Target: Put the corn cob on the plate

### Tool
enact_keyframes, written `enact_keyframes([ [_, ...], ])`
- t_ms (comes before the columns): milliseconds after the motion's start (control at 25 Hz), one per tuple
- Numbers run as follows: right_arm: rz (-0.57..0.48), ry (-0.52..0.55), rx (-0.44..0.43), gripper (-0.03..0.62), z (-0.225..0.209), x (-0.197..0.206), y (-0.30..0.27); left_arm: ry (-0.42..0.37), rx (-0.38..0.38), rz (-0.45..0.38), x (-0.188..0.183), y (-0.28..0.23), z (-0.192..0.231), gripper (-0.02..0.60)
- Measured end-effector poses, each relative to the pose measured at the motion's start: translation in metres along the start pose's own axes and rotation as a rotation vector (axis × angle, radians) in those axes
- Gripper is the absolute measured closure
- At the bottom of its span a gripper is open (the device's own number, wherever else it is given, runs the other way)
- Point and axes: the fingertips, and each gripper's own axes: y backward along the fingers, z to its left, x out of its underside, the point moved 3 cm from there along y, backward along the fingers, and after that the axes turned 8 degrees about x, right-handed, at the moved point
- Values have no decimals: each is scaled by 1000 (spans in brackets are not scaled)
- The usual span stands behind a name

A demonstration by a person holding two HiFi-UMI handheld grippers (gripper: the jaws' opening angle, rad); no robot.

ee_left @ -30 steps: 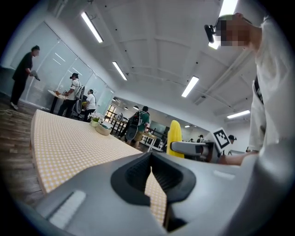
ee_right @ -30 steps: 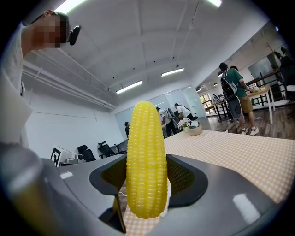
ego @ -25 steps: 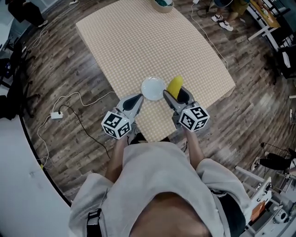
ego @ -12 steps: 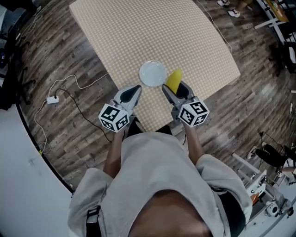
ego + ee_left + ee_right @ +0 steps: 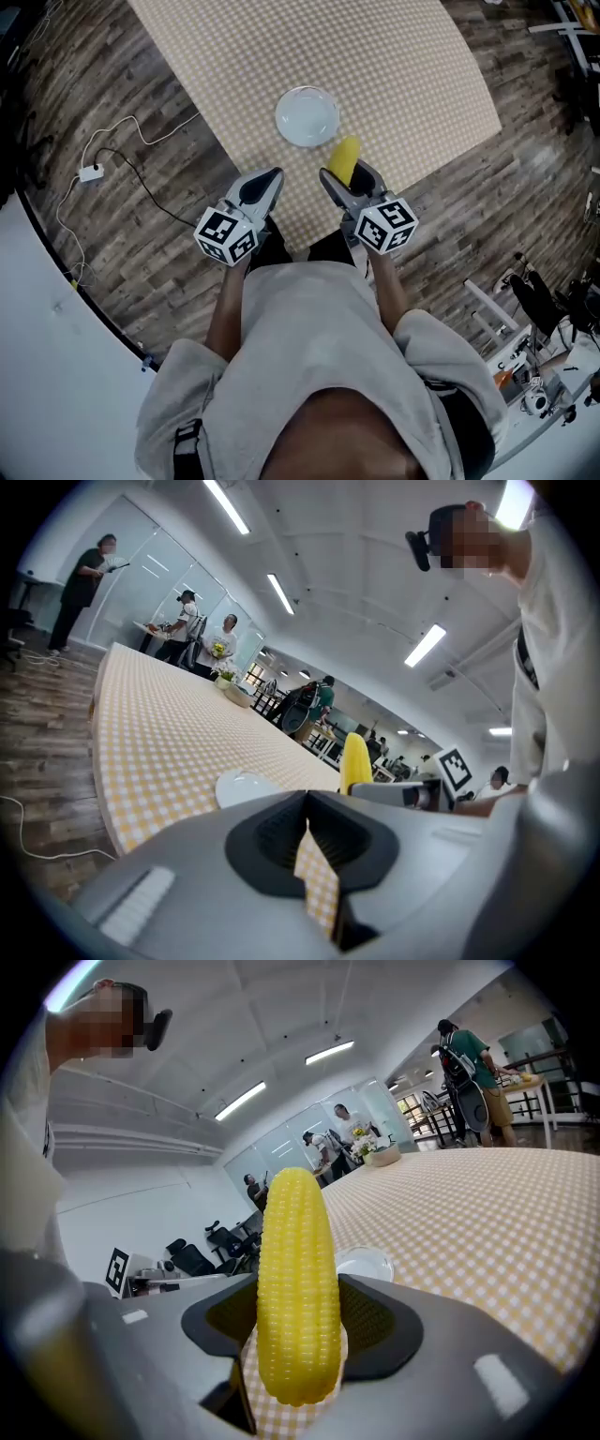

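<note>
Pinching the corn between its jaws, the right gripper holds it by the thick end. The cob's long axis runs out along the jaws, tip pointing forward and a little up. The left gripper has its jaws pressed together on nothing and hangs beside the right one, level with it.

The plate sits bare on the checked cloth, ahead of both grippers and somewhat left of the line the corn points along. The corn's tip is near the plate's rim but not over it. As I judge it, the right hand must carry the corn forward and leftward, then lower it before letting go.
</note>
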Motion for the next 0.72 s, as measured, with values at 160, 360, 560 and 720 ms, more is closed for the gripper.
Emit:
enact_keyframes([
  [160,35,-6,7,334,-8,14,-6,29,-16,13,13,3,6,574],
  [360,56,5,7,333,-16,20,-18,52,-30,18,23,4,13,574],
  [560,65,27,5,333,-26,17,-38,68,-38,18,24,2,18,574],
  [720,56,65,-7,333,-30,1,-63,74,-49,9,21,4,22,574],
])
